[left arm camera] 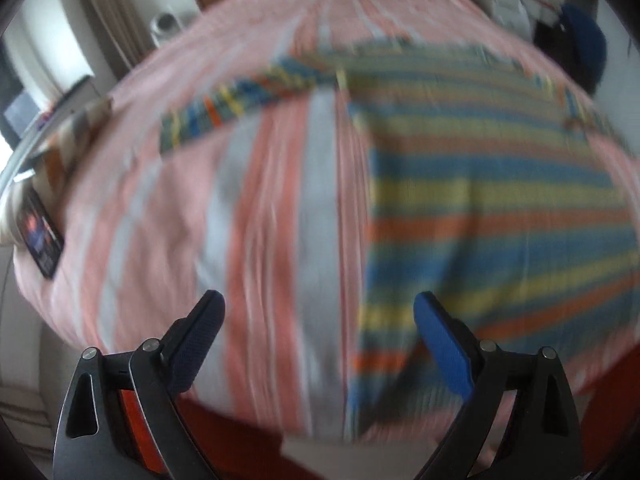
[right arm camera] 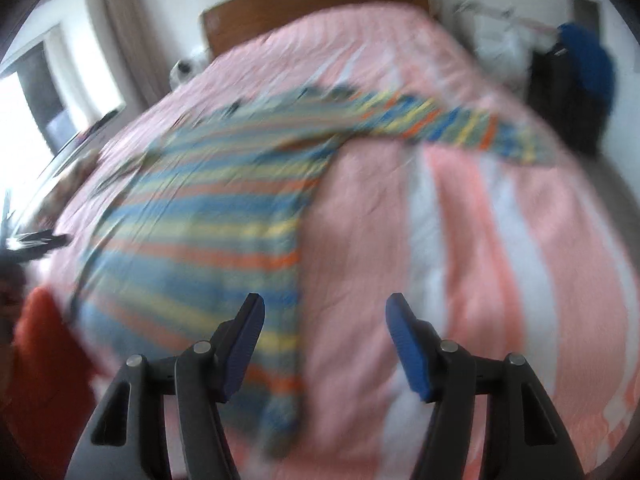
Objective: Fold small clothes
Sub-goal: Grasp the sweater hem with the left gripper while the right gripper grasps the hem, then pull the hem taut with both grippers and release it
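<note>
A small striped shirt in blue, yellow, orange and grey lies flat on the bed, one sleeve stretched out to the left. In the right wrist view the shirt lies left of centre with its other sleeve reaching right. My left gripper is open and empty above the bedspread near the shirt's lower left edge. My right gripper is open and empty over the shirt's lower right edge. Both views are motion-blurred.
The bed has a pink and white striped bedspread and a brown headboard. A dark booklet lies at the bed's left edge. Dark and blue clothes hang at the right. A window and curtain are at left.
</note>
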`<move>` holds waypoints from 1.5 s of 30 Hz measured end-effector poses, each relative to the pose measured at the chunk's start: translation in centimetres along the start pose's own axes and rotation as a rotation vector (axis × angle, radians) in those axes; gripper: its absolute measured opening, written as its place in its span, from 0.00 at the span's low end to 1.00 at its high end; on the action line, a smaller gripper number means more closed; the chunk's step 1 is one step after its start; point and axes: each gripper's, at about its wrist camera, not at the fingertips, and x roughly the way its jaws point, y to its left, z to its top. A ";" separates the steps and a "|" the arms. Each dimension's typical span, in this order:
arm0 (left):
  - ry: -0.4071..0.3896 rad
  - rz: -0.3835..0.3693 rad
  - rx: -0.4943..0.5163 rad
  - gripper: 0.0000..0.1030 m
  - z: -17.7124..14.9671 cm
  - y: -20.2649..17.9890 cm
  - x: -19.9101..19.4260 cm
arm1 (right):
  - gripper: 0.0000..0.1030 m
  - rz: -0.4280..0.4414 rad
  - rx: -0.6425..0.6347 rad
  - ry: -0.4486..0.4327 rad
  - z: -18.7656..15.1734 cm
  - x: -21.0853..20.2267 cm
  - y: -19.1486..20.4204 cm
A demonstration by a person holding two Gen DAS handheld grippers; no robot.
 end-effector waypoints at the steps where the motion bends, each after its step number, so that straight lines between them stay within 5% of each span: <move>1: 0.020 -0.021 0.005 0.93 -0.6 -0.2 0.4 | 0.61 0.018 -0.014 0.043 -0.4 0.3 0.4; 5: 0.108 -0.107 -0.011 0.91 -2.6 -0.9 2.1 | 0.61 0.078 -0.046 0.190 -2.0 2.0 1.5; 9: 0.122 -0.136 -0.042 0.83 -2.5 -0.8 2.6 | 0.58 0.095 -0.016 0.222 -2.0 3.5 1.0; 11: 0.120 -0.163 -0.048 0.72 -2.4 -0.7 2.6 | 0.49 0.104 -0.007 0.249 -2.0 4.2 0.8; 13: 0.123 -0.182 -0.051 0.48 -2.4 -0.7 2.7 | 0.35 0.101 -0.010 0.271 -2.2 4.7 0.8; 14: 0.126 -0.193 -0.051 0.39 -2.4 -0.7 2.7 | 0.18 0.103 -0.010 0.285 -2.3 4.9 0.8; 15: 0.131 -0.209 -0.052 0.15 -2.5 -0.6 2.8 | 0.06 0.111 -0.007 0.299 -2.4 5.1 0.7; 16: 0.142 -0.234 -0.056 0.04 -2.5 -0.7 2.8 | 0.06 0.113 -0.006 0.303 -2.6 5.2 0.8; 19: 0.151 -0.253 -0.061 0.02 -2.7 -0.5 2.3 | 0.05 0.100 -0.027 0.331 -2.8 4.6 1.3; 24: 0.171 -0.228 -0.020 0.02 -3.7 0.1 1.7 | 0.05 0.070 -0.043 0.362 -3.2 3.4 1.8; 29: 0.193 -0.199 -0.017 0.03 -3.3 -0.3 3.3 | 0.04 0.036 -0.006 0.390 -3.4 6.5 1.0; 32: 0.168 -0.187 0.007 0.12 -3.6 -0.5 2.3 | 0.06 0.029 -0.014 0.376 -3.1 6.1 1.4; 34: 0.144 -0.180 -0.013 0.39 -3.5 -0.3 1.4 | 0.20 0.025 -0.002 0.363 -3.0 5.1 1.5; 36: 0.089 -0.188 -0.039 0.55 -3.1 0.3 0.0 | 0.43 -0.003 0.001 0.324 -2.7 3.4 1.6; 45: -0.140 -0.099 -0.151 0.80 1.3 2.7 -3.8 | 0.64 -0.331 -0.125 0.098 0.8 -0.6 5.3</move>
